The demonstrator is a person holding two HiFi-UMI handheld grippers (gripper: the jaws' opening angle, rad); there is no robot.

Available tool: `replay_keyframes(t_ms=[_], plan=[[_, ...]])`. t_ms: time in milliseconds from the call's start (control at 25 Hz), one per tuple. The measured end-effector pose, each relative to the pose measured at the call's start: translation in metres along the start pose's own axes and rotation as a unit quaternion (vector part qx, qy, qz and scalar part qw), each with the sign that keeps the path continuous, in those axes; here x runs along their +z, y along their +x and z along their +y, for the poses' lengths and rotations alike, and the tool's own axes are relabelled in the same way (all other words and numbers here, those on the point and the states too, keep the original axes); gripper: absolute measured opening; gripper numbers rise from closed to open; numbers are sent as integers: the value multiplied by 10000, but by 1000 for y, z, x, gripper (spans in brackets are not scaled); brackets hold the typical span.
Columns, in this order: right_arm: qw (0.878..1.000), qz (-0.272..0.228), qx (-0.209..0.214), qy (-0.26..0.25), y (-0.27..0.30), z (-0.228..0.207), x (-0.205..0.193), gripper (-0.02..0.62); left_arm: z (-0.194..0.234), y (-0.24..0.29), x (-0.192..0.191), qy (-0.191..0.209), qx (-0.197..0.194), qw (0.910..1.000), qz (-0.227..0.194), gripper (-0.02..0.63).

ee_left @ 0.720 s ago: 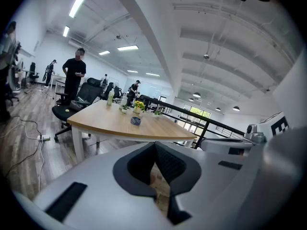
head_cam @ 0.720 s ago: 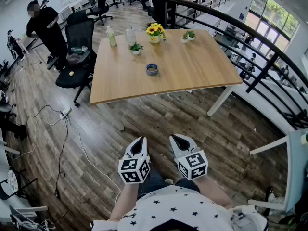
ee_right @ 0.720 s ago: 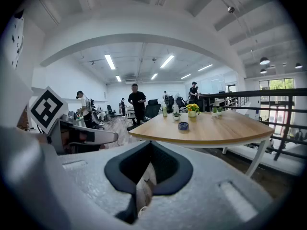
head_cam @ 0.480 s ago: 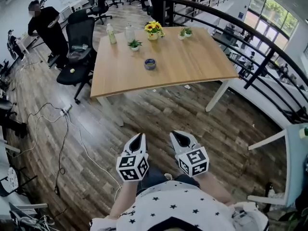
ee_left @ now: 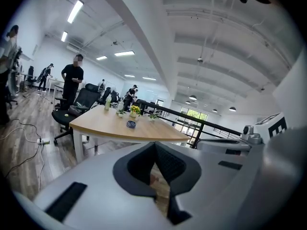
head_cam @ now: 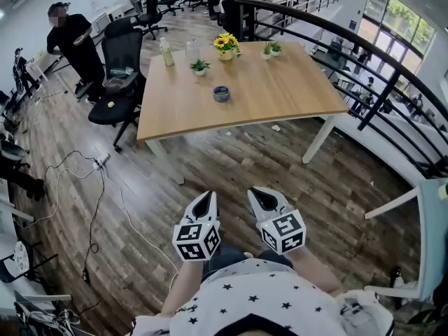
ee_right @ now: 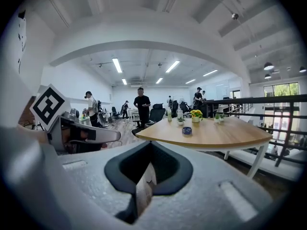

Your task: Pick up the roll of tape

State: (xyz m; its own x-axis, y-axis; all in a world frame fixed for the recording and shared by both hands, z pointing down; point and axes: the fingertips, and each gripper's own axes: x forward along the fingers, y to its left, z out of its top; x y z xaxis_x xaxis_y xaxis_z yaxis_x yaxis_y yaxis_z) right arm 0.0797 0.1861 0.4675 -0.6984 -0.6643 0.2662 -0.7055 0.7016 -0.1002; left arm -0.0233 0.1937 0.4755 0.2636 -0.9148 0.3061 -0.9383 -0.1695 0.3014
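The roll of tape [head_cam: 221, 94] is a small dark blue ring lying flat near the middle of the wooden table [head_cam: 280, 96]; it also shows far off in the left gripper view [ee_left: 131, 124] and in the right gripper view [ee_right: 186, 130]. My left gripper [head_cam: 204, 204] and right gripper [head_cam: 264, 199] hang side by side over the wood floor, well short of the table. Both are shut with nothing between the jaws.
On the table's far side stand a sunflower pot [head_cam: 225, 45], small plants [head_cam: 199, 67], a bottle [head_cam: 166, 51] and a jar [head_cam: 192, 50]. Black office chairs [head_cam: 120, 75] and a person [head_cam: 72, 40] are at the table's left. Cables [head_cam: 91, 187] trail on the floor. A black railing [head_cam: 364, 54] runs along the right.
The view has shifted slightly, with the table a little nearer and further right in the frame. Both grippers stay shut and side by side.
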Motion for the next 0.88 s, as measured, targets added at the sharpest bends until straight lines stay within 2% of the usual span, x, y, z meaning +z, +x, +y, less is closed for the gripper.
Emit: replay_keyframes(t_ms=[160,600,880], plan=[[9999,-47,35,144,-1,-4,4,6,-1,0,3,7,47,10000,-17,3],[9997,-23,205,148,-10,-9,-1,8,-17,0,0,-7,103,9999,-48,5],[9991,25,340,271,-7,-12,-2,34,-14,1,3,-74,155,9998,-57,16]])
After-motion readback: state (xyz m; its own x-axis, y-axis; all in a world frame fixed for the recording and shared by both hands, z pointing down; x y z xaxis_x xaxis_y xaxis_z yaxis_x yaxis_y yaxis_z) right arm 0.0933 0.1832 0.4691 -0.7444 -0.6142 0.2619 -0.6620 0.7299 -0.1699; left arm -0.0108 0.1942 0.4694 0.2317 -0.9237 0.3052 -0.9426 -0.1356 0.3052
